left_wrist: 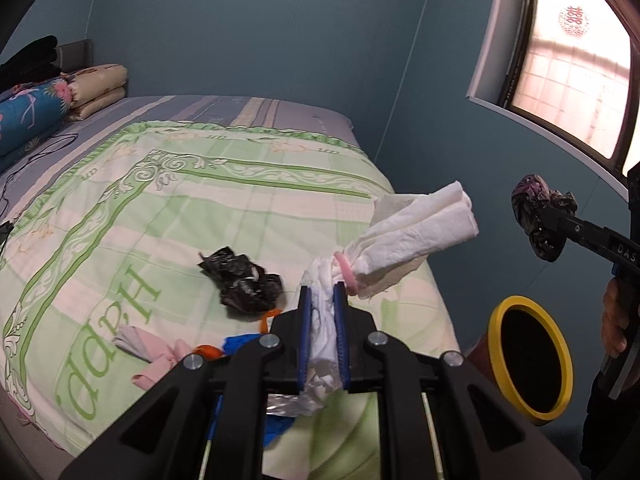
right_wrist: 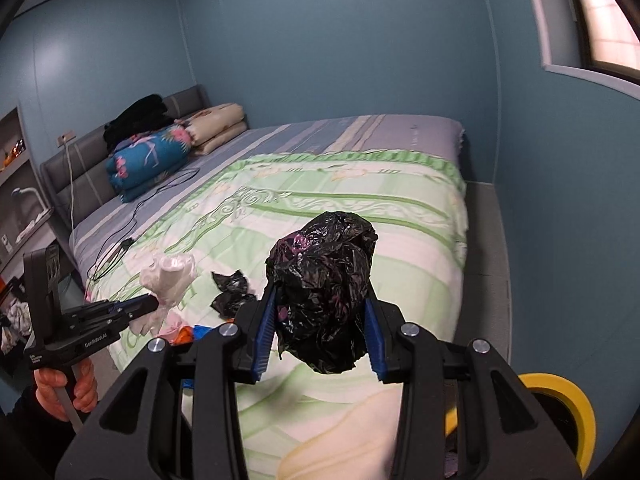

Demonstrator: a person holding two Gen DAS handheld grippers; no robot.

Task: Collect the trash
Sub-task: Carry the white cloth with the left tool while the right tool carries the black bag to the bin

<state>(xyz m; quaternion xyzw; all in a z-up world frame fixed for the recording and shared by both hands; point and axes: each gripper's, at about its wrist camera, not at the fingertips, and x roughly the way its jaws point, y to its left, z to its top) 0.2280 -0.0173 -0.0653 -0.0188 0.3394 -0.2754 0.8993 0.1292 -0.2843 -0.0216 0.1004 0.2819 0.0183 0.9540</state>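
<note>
Above the near edge of the bed (left_wrist: 120, 208), left gripper (left_wrist: 322, 292): jaws pinched almost together on a white tissue bundle (left_wrist: 404, 236), blue pads (left_wrist: 305, 332) pressing the crumpled tail of it from both sides. Bundle cinched by a pink band (left_wrist: 345, 266), folded end fanning up and to the right, clear of the quilt. Seen from the right wrist view, same gripper (right_wrist: 154, 302) at the left, gripped by a hand (right_wrist: 68, 384) low on its handle, white bundle (right_wrist: 170, 276) sticking out past the tips.

Right gripper (right_wrist: 320, 312): jaws part-way apart, clamped on a crumpled black plastic bag ball (right_wrist: 324, 292) that fills the gap, blue pads (right_wrist: 266, 328) pressed into it on either side. Purple showing through the plastic near the top. From the left wrist view, same ball (left_wrist: 540, 216) held up in the air at the far right, over the floor beside the bed, with a hand (left_wrist: 614, 320) below on the handle.

Below and between the two grippers, on the floor just beside the bed: round bin with a yellow rim (left_wrist: 530, 360), dark inside, mouth uncovered; only its edge (right_wrist: 560, 404) showing in the right wrist view, partly hidden by the gripper body.

Left on the green and white quilt: a second scrap of black plastic (left_wrist: 242, 280), a pink and grey scrap (left_wrist: 150, 354), orange and blue bits (left_wrist: 224, 346) partly hidden behind the left gripper. Farther back, near the headboard: folded bedding (right_wrist: 152, 160), a dark garment pile (right_wrist: 138, 118), a black cable (right_wrist: 160, 196) trailing across the sheet.
</note>
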